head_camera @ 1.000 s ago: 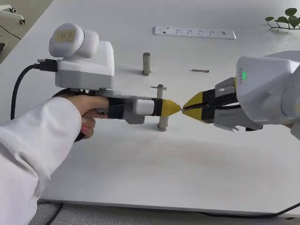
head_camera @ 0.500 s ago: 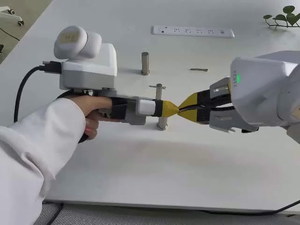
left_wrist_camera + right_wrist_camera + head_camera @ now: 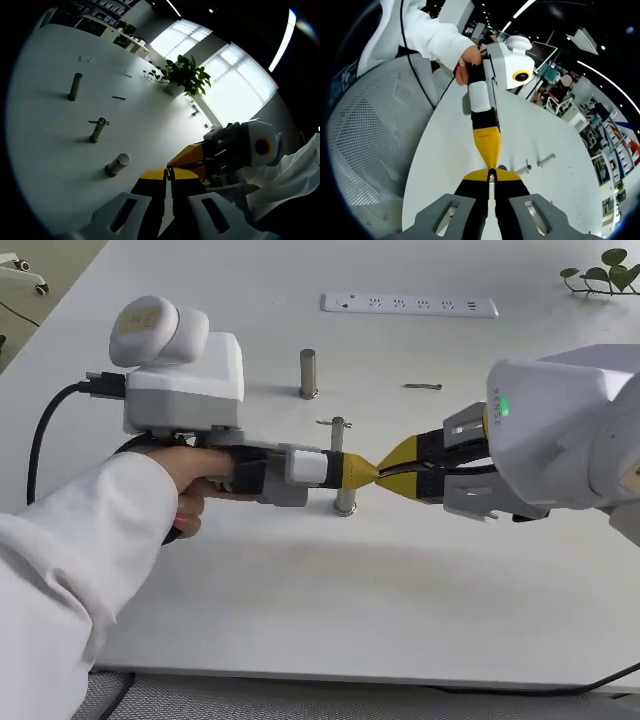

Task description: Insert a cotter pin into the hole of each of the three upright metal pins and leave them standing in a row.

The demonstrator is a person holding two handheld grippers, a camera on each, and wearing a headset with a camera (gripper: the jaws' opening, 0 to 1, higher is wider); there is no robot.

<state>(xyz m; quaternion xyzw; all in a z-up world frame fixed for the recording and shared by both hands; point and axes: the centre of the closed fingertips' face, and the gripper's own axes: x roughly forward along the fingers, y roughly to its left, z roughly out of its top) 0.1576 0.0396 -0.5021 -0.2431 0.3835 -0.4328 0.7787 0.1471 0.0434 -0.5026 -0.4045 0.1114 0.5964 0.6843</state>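
My left gripper and right gripper meet tip to tip above the table, both shut. A small grey piece, apparently a cotter pin, is pinched in the right gripper's tip, and the left gripper's tip touches it. Three upright metal pins stand in a row. The far pin is bare. The middle pin carries a cotter pin through its top. The near pin is partly hidden behind the left gripper. In the left gripper view it looks bare.
A loose cotter pin lies on the white table right of the far pin. A white power strip lies at the back and a plant stands at the far right. A black cable trails off the left gripper.
The two tips, slightly apart a second ago, have come together, and the right gripper's jaws look more tightly shut. Both grippers drifted a little left. The pins stand as before.
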